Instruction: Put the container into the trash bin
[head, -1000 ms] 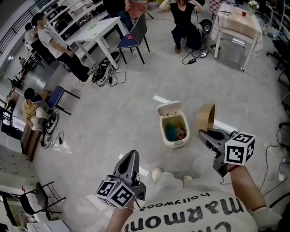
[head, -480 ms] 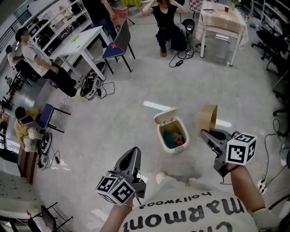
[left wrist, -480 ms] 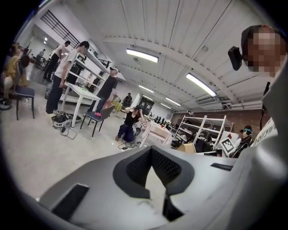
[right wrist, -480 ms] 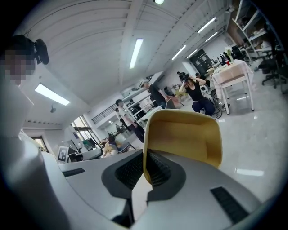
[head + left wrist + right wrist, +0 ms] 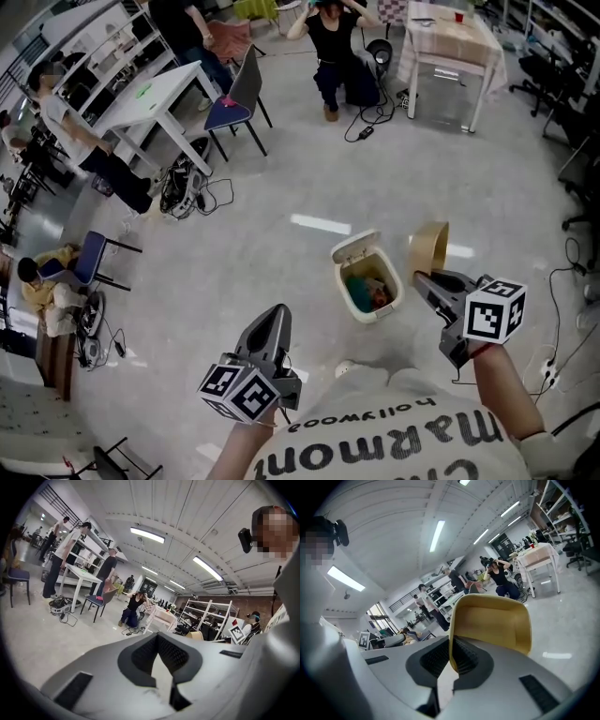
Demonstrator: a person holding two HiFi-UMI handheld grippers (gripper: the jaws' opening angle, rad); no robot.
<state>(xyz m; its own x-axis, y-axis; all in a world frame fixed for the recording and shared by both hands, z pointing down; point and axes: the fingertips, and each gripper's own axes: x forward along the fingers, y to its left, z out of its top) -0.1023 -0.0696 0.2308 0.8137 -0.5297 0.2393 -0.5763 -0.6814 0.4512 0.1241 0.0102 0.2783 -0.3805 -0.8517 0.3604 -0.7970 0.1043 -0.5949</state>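
A tan paper container hangs in the air just right of a cream trash bin that stands on the floor with its lid flipped up and colourful rubbish inside. My right gripper is shut on the container's wall; in the right gripper view the container rises open-sided above the jaws, which pinch its left edge. My left gripper hovers low at the left of the bin, jaws shut with nothing between them. In the left gripper view the left gripper points across the room.
Grey concrete floor all round. A white table with a chair and cables stands at the back left, another table at the back right. Several people sit or stand along the left and at the back.
The view has shifted, so the bin now lies a little further right and closer to the held container. Both grippers keep nearly the same pose.
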